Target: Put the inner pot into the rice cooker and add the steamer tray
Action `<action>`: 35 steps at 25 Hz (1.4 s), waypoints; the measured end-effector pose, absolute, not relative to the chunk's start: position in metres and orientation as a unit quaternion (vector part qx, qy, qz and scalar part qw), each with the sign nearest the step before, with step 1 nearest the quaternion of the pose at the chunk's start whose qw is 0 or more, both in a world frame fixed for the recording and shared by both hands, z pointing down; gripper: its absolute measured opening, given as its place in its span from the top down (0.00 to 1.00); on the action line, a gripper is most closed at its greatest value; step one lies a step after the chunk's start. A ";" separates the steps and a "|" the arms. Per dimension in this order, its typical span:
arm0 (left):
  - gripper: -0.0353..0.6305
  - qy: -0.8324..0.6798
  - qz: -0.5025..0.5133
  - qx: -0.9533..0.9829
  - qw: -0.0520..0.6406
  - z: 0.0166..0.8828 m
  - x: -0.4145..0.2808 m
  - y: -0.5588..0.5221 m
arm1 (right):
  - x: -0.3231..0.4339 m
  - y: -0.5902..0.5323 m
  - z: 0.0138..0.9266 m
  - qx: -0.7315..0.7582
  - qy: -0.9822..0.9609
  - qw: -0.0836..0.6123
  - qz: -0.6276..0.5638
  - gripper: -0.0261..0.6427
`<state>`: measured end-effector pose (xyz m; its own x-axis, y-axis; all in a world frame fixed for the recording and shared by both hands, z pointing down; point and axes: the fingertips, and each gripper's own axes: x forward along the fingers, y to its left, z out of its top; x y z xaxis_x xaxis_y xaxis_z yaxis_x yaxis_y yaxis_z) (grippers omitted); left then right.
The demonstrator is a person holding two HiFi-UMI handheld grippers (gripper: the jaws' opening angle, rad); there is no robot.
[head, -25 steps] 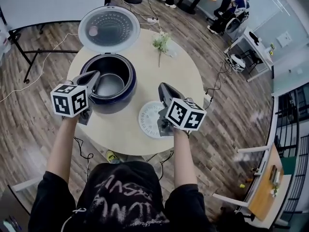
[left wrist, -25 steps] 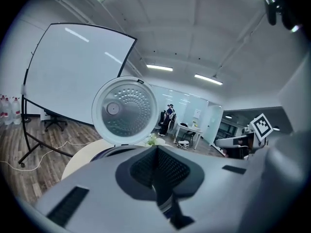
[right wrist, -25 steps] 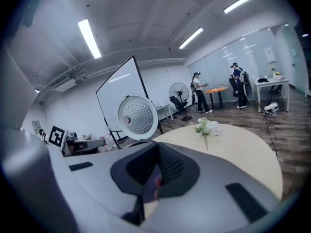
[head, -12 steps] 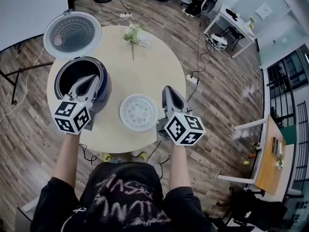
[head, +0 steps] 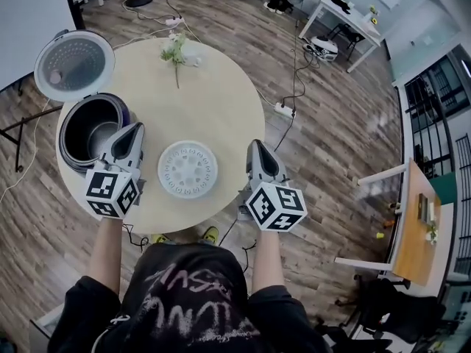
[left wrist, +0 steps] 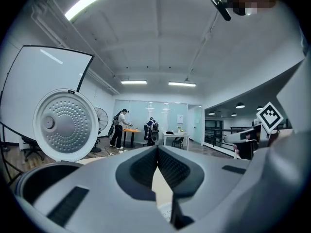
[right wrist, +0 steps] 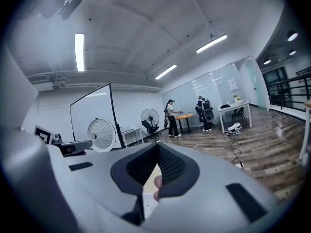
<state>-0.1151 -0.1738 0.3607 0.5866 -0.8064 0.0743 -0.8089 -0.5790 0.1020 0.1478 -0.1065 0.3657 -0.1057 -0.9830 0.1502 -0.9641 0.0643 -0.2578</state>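
The round surface carries three items. The rice cooker stands at the left edge with its lid swung fully open and upright behind it, perforated inner face toward the person. The inner pot sits inside the cooker, its grey interior visible from above. The steamer tray, a white perforated disc, lies flat on the surface close to the near edge, just right of the cooker and apart from it. A small plant sprig lies near the far edge. The left gripper is held above the near-left edge, with its tip over the near side of the cooker rim and the tray to its right. In the left gripper view, its jaws are pressed together with nothing between them, and the lid stands ahead to the left. The right gripper is held at the near-right edge of the surface, with its body out over the wooden floor. In the right gripper view, its jaws are likewise pressed together and empty. The tray lies between the two grippers, and neither touches it. Desks, chairs and cables occupy the room beyond the surface.
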 end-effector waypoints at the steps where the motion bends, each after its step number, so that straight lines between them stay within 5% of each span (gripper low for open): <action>1: 0.93 -0.456 0.014 0.888 0.061 0.363 -0.108 -0.172 | 0.153 -0.106 0.368 -0.667 0.730 0.026 -0.144 0.95; 12: 0.92 -0.490 0.033 0.868 0.069 0.375 -0.103 -0.164 | 0.163 -0.111 0.389 -0.636 0.755 0.016 -0.162 0.86; 20: 0.64 -0.474 0.050 0.875 0.078 0.389 -0.099 -0.159 | 0.156 -0.112 0.399 -0.625 0.764 0.011 -0.160 0.63; 24: 0.59 -0.474 0.047 0.876 0.077 0.390 -0.101 -0.159 | 0.154 -0.112 0.395 -0.622 0.769 0.014 -0.148 0.56; 35: 0.58 -0.479 0.068 0.868 0.110 0.415 -0.103 -0.163 | 0.157 -0.118 0.422 -0.618 0.764 -0.016 -0.186 0.55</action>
